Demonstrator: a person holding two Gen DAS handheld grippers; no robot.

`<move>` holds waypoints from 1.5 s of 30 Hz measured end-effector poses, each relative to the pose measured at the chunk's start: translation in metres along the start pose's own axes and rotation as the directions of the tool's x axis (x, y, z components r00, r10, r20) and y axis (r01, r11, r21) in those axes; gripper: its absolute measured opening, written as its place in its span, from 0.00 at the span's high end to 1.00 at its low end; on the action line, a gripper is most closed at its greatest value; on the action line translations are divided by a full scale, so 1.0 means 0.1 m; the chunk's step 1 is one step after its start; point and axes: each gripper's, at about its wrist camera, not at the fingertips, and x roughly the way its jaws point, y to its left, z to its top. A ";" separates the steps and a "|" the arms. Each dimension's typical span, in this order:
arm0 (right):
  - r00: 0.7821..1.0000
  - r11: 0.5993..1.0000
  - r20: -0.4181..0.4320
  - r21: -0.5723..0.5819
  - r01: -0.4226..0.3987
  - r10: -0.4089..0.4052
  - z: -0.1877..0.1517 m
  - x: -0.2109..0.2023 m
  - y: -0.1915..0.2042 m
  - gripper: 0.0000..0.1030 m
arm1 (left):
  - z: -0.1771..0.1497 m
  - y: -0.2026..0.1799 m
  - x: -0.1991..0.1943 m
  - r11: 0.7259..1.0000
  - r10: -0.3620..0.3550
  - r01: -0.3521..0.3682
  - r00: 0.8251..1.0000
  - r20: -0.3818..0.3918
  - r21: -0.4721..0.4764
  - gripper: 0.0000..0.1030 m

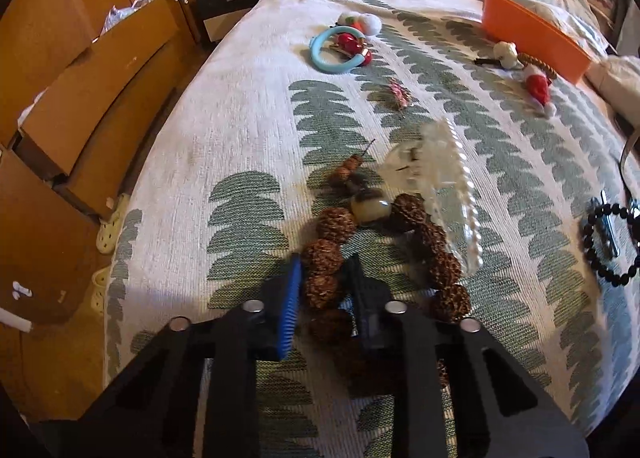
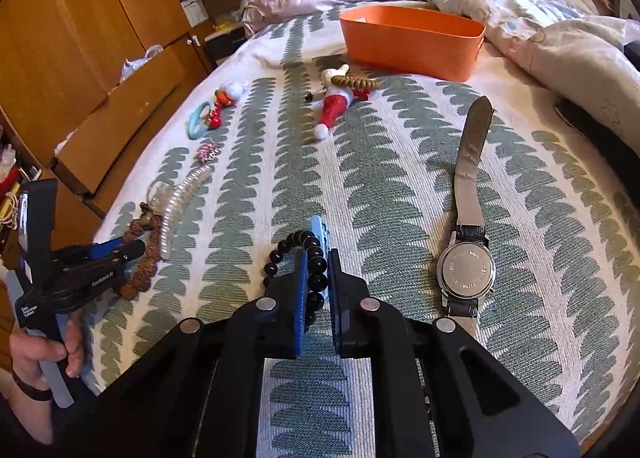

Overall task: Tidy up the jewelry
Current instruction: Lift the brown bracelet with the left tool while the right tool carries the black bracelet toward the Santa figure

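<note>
Lettering on watch (image 2: 466, 270) back unreadable; left gripper (image 1: 325, 278) pinching brown bead bracelet (image 1: 322, 258), right gripper (image 2: 320, 262) squeezing black bead bracelet (image 2: 316, 274).

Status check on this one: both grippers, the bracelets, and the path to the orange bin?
Left gripper shut on brown seed bracelet. Right gripper shut on black bead bracelet. Orange bin far; toys before it.

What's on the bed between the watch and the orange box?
Only bare leaf-patterned bedspread lies between the watch and the orange box, as the right wrist view shows.
</note>
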 end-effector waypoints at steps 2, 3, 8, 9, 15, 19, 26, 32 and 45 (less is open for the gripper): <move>1.000 1.000 0.011 0.002 -0.017 0.017 0.01 -0.03 0.01 0.89 | 0.01 0.03 -0.01 1.000 -0.014 0.014 1.000 -0.003 -0.014 0.79; 1.000 1.000 0.019 0.003 -0.025 0.025 0.01 -0.05 0.01 0.89 | 0.01 0.03 -0.01 1.000 -0.017 0.017 1.000 -0.003 -0.018 0.79; 0.996 0.998 0.066 0.015 -0.063 0.062 0.06 -0.20 0.00 0.89 | 0.03 0.05 -0.06 0.999 -0.030 0.030 1.000 0.011 -0.031 0.79; 0.994 0.997 0.076 0.020 -0.074 0.072 0.06 -0.23 0.00 0.89 | 0.03 0.06 -0.09 0.999 -0.033 0.034 0.999 0.020 -0.038 0.79; 0.988 0.994 0.114 0.020 -0.108 0.105 0.11 -0.35 0.02 0.89 | 0.09 0.11 -0.31 0.996 -0.062 0.067 0.994 0.087 -0.052 0.79; 0.983 0.992 0.134 0.012 -0.127 0.125 0.11 -0.41 0.07 0.89 | 0.11 0.14 -0.44 0.996 -0.071 0.078 0.989 0.131 -0.053 0.79; 0.972 0.985 0.161 0.008 -0.173 0.169 0.18 -0.51 0.14 0.89 | 0.19 0.18 -0.67 0.992 -0.103 0.116 0.976 0.194 -0.058 0.79; 0.965 0.985 0.197 -0.020 -0.171 0.172 0.38 -0.58 0.23 0.89 | 0.34 0.20 -0.84 0.991 -0.102 0.119 0.963 0.248 -0.053 0.79; 0.964 0.990 0.226 -0.041 -0.135 0.141 1.23 -0.46 0.20 0.89 | 0.98 0.25 -0.91 0.995 -0.066 0.086 0.956 0.286 -0.058 0.79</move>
